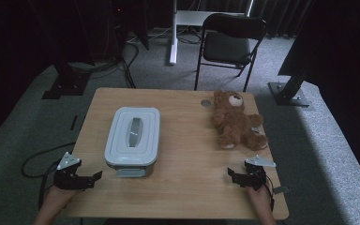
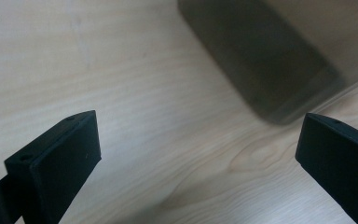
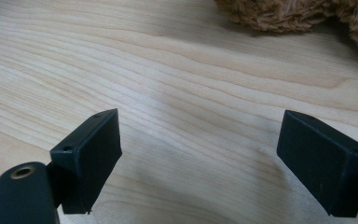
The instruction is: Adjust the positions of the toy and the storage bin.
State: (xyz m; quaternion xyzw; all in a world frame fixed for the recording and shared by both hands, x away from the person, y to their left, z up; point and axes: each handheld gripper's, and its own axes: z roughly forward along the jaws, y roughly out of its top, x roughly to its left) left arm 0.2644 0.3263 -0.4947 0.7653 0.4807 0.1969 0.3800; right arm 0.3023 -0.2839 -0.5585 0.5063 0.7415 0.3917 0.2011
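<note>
While open, right hand-held gripper [image 1: 236, 176] nears teddy bear [image 1: 234, 119]

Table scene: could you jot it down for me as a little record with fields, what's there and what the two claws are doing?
table: light wood
box: pale grey, lid on, left half of the table
teddy: brown, lying at the far right
left gripper: open, nothing between the jaws, near the box's front left corner
right gripper: open, nothing between the jaws, over bare wood short of the teddy
chair: dark, folding, on the floor beyond the table
</note>
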